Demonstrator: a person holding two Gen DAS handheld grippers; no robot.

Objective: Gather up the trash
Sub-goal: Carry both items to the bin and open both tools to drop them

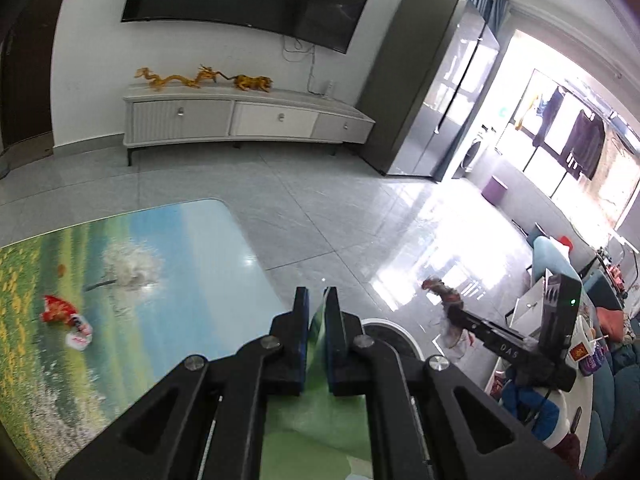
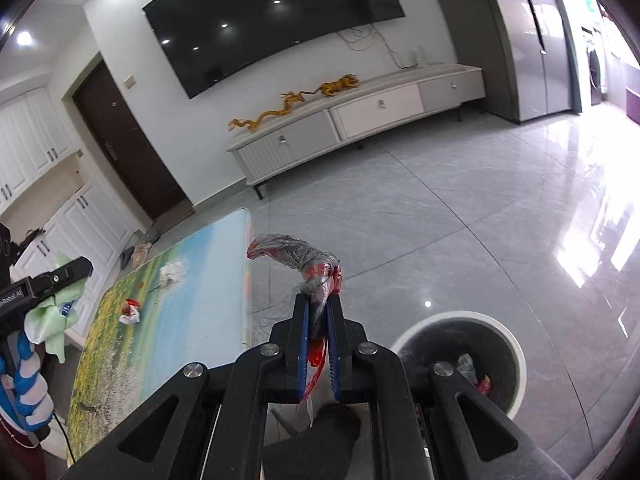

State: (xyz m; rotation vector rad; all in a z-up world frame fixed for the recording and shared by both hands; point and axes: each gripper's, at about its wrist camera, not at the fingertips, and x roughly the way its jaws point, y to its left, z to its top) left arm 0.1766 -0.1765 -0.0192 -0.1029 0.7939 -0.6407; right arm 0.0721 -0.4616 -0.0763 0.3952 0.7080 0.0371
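My left gripper (image 1: 316,296) is shut on a pale green crumpled wrapper (image 1: 316,420) and hangs over the right edge of the landscape-print table (image 1: 180,248). The right wrist view shows that green wrapper (image 2: 56,312) dangling from it at the far left. My right gripper (image 2: 318,300) is shut on a red and clear plastic wrapper (image 2: 296,254), held over the floor just left of a white-rimmed round bin (image 2: 460,315). Some trash (image 2: 476,372) lies inside the bin. A red and white wrapper (image 1: 66,318) (image 2: 130,312) lies on the table.
The bin's rim (image 1: 400,338) shows just right of the left gripper's fingers. A white TV cabinet (image 1: 248,118) and a wall television stand across the tiled floor (image 2: 460,208). A grey fridge (image 1: 432,88) is at the right, with a cluttered sofa (image 1: 600,360) nearer. A blue and white gloved hand (image 2: 32,380) holds the left gripper.
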